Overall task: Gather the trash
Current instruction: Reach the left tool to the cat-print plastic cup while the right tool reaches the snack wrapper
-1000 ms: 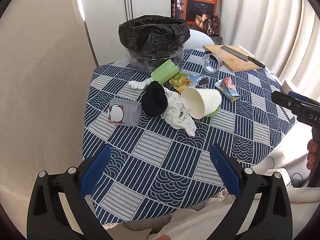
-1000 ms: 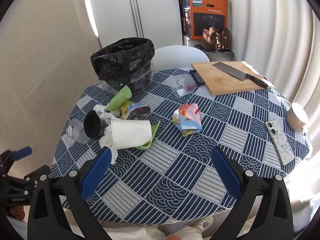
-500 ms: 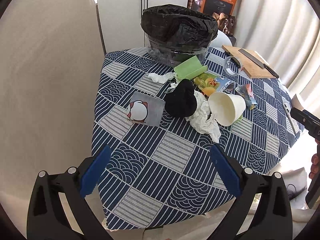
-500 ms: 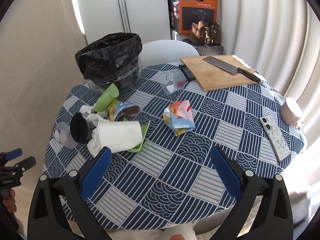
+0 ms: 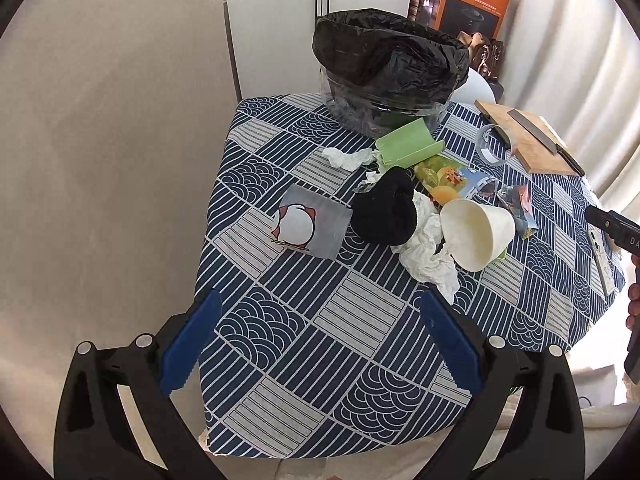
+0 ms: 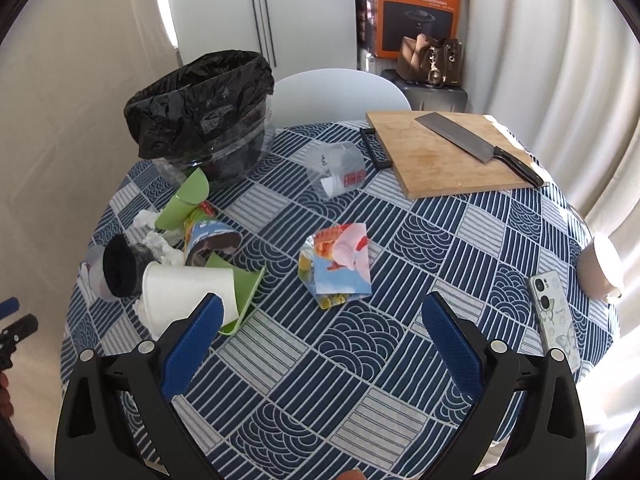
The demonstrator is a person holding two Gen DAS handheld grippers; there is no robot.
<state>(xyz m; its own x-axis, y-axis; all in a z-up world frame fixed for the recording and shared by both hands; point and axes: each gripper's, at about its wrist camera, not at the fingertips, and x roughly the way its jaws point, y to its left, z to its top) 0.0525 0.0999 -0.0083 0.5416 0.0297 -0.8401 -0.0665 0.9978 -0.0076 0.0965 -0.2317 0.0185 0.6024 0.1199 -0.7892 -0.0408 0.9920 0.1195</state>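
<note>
Left gripper: jaws wide apart, empty, above near table edge. Right gripper: same, empty.

Crumpled colourful snack wrapper lies just ahead of right gripper, long axis pointing away; right nearer.

White paper cup on side, mouth toward left gripper, amid tissues.

Black-bagged clear bin at far-left; contents not discernible.

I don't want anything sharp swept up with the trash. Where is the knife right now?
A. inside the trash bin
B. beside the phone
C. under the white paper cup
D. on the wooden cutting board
D: the knife lies flat on the cutting board, apart from the litter.
</note>
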